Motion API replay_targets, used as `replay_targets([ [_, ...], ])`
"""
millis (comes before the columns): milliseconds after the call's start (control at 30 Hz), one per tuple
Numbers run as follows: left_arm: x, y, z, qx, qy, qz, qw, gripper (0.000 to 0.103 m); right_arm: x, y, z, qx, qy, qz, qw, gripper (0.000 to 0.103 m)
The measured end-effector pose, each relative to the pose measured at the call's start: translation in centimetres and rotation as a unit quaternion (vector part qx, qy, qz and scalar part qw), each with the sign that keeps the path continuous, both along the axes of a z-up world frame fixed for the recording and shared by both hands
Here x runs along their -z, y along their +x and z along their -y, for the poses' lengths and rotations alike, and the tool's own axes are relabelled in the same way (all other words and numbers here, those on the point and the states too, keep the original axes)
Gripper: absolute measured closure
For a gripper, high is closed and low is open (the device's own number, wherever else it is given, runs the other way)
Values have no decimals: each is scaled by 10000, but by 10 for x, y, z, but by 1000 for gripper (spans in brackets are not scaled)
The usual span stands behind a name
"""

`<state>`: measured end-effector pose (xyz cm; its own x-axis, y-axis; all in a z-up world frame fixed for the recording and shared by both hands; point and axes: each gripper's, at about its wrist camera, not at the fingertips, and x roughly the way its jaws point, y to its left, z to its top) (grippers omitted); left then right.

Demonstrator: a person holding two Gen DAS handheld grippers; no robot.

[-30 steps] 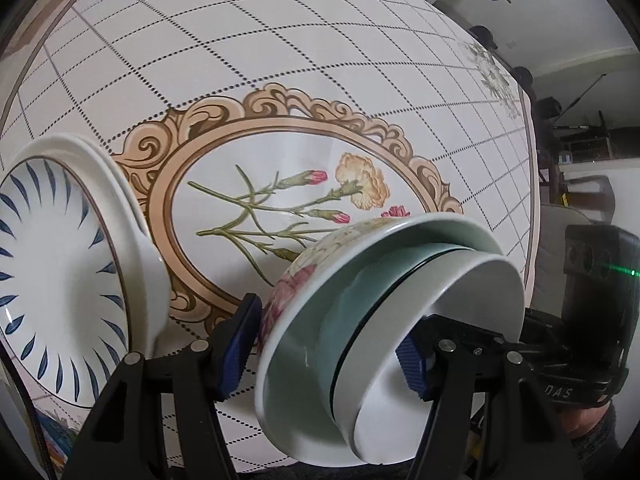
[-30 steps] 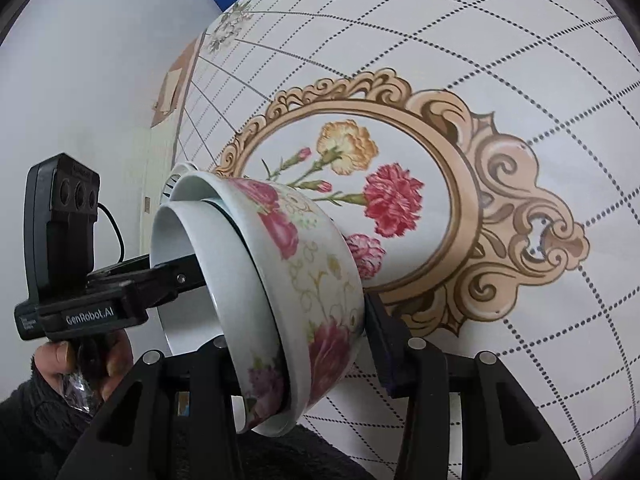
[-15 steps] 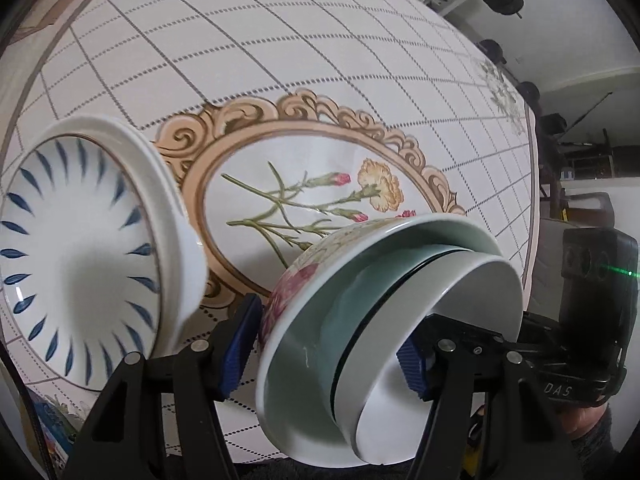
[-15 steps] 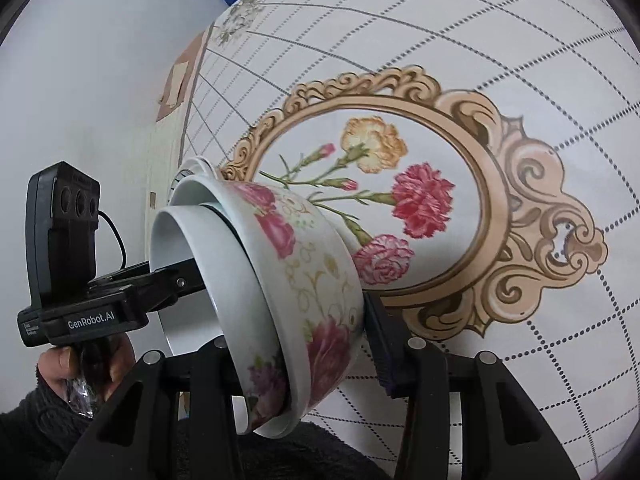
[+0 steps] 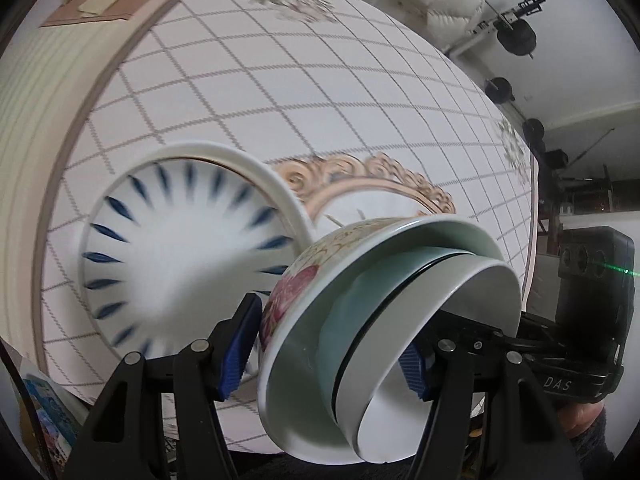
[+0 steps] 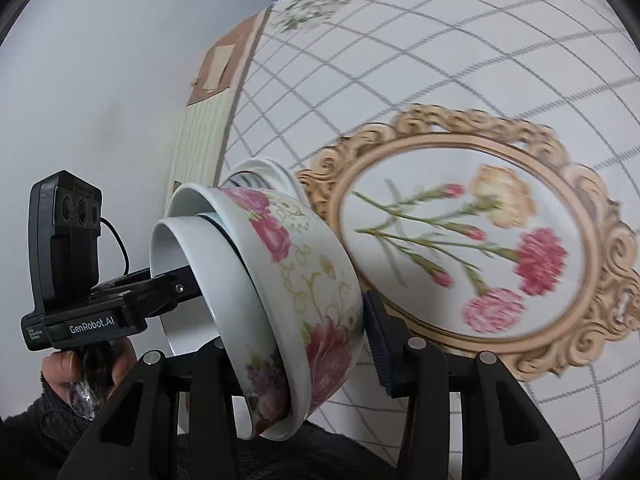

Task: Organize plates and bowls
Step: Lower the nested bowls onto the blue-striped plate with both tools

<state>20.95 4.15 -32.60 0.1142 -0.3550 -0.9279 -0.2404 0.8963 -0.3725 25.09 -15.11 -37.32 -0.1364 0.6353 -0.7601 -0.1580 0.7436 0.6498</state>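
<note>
Farthest left, flat on the grid-patterned floral tablecloth (image 5: 360,92) toward its bordered left edge: a white ceramic plate with blue petal strokes (image 5: 176,256), blurred, open face up. Just right of it and above the cloth, tipped on its side — a nested stack of bowls: a rose-patterned porcelain bowl (image 6: 316,288) outermost, a pale green bowl (image 5: 360,320) inside it, a plain white bowl (image 5: 452,320) innermost. Stack axis roughly level, mouths facing right in the left view, flowered base pointing toward the plate. Left gripper (image 5: 332,356) clamped across the stack; right gripper (image 6: 288,340) likewise, rim between its fingers. Probably next — carrying left and righting the stack over the plate, both hands equally near.
</note>
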Motion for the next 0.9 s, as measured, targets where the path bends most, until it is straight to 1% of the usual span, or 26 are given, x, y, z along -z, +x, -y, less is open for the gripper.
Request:
replay_targets([
  [167,1,4,-39,55,-10,-20,10000,42,0,2,-42,8,-34,-59,10000,57],
  [433,18,14,-83,205,-52,-153,9997,42,12,5,-87,191,-132,-205,9995,57],
  [667,35,20,-98,350,-134,-305,9988,42,24,5,-103,316,-289,-329,9985,57],
  [900,45,22,-104,406,-222,-421,9980,42,29,3,-103,378,-447,-415,9974,57],
])
